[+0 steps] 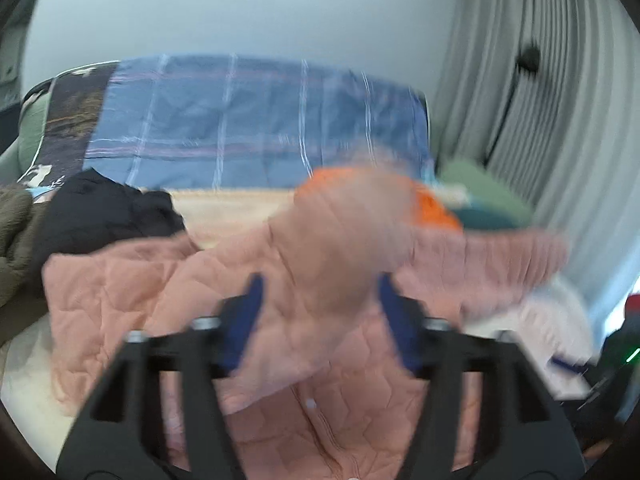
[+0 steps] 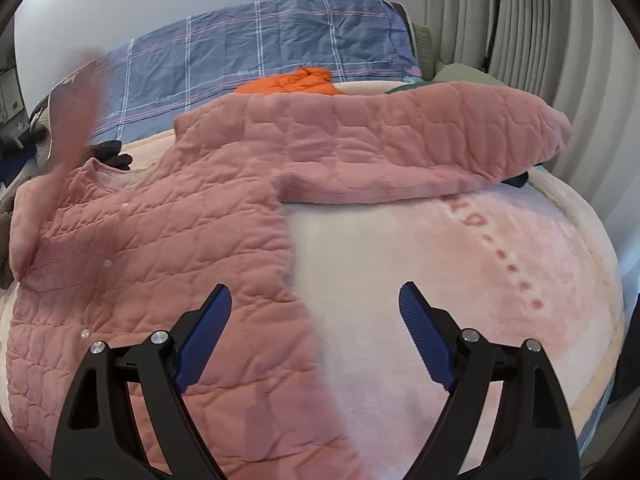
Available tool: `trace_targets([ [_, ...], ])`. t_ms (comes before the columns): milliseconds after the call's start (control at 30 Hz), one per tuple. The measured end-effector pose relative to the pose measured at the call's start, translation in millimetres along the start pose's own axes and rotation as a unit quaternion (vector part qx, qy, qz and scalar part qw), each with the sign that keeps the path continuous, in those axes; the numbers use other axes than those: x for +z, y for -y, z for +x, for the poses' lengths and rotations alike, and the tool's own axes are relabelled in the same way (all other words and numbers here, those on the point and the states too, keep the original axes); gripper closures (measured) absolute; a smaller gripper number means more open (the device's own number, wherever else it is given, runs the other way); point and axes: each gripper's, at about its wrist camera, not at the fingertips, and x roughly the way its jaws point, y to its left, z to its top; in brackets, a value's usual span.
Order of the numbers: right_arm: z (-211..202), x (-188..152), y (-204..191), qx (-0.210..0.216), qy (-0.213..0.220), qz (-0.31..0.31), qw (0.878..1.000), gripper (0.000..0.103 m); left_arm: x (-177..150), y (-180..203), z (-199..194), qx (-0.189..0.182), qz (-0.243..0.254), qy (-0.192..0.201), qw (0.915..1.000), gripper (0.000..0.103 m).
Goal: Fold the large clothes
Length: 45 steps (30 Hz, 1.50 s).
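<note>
Spreading across a pale pink blanket (image 2: 460, 280) on a bed, a pink quilted jacket (image 2: 168, 248) lies front up, its snap buttons showing, with one sleeve (image 2: 400, 140) stretched toward two o'clock in the right wrist view. The right claw (image 2: 316, 332) hangs released above the jacket's side hem, nothing between its blue pads. In the blurred left wrist view the left claw (image 1: 320, 320) stands parted over the jacket's chest; a smeared fold of pink fabric, seemingly the other sleeve (image 1: 340, 232), sits just ahead of it at twelve o'clock, and whether the pads touch it cannot be told from the blur. The step in hand looks like folding the sleeves inward over the body. The next move would call for the right claw to reach the outstretched sleeve near its cuff, pinch it and carry it across the chest. An orange garment (image 2: 296, 80) and a blue plaid sheet (image 2: 260, 40) lie at twelve o'clock; a dark garment (image 1: 104, 208) sits at nine. No container is in view.
</note>
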Motion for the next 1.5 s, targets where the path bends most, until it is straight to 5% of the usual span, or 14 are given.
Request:
trace_targets([
  [100, 3.8, 1.9, 8.4, 0.021, -0.011, 0.002, 1.0, 0.017, -22.3, 3.0, 19.7, 0.005, 0.022, -0.043, 0.9988, 0.03],
  [300, 21.4, 26.4, 6.8, 0.118, -0.04, 0.016, 0.992, 0.017, -66.0, -46.3, 1.3, 0.08, 0.036, -0.083, 0.9926, 0.027],
  [433, 47.7, 54.8, -24.9, 0.165, -0.051, -0.002, 0.985, 0.02, -76.7, -83.3, -19.7, 0.119, -0.003, -0.096, 0.9882, 0.027],
  [567, 91.9, 76.5, -69.1, 0.227, -0.11, -0.017, 0.968, 0.036, -93.4, -119.0, -43.5, 0.168, -0.023, -0.103, 0.9802, 0.026],
  [700, 137.7, 86.8, -104.8, 0.26, -0.163, 0.015, 0.951, 0.037, -107.8, -149.7, -59.8, 0.203, -0.054, -0.111, 0.9715, 0.025],
  [833, 170.9, 92.9, -130.4, 0.248, -0.175, 0.04, 0.952, 0.036, -117.4, -174.3, -63.6, 0.214, -0.074, -0.126, 0.9658, 0.024],
  [900, 166.4, 98.9, -140.3, 0.231, -0.153, 0.025, 0.961, 0.092, -117.7, -178.5, -62.6, 0.211, -0.075, -0.126, 0.9665, 0.023],
  [1000, 102.6, 126.5, -138.0, 0.256, -0.027, 0.005, 0.966, 0.095, -115.6, -178.2, -61.6, 0.214, -0.066, -0.119, 0.9674, 0.022],
  [1100, 40.7, 143.6, -118.0, 0.213, 0.093, -0.02, 0.972, 0.095, -114.7, -178.9, -56.9, 0.213, -0.057, -0.119, 0.968, 0.021],
  [1133, 37.1, 146.5, -110.3, 0.195, 0.098, -0.024, 0.976, 0.095, -113.7, -179.6, -51.3, 0.209, -0.054, -0.123, 0.9685, 0.021],
  [1200, 48.0, 147.3, -96.9, 0.167, 0.076, -0.027, 0.983, 0.094, -113.2, -181.7, -46.6, 0.204, -0.054, -0.125, 0.9695, 0.021],
  [1367, 131.0, 112.7, -58.7, 0.053, -0.058, -0.009, 0.997, 0.09, -111.8, -189.7, -33.0, 0.205, -0.065, -0.139, 0.9666, 0.021],
  [1500, 129.3, 97.4, -46.6, 0.055, -0.081, 0.044, 0.994, 0.086, -106.5, -189.0, -37.0, 0.201, -0.06, -0.137, 0.9681, 0.021],
])
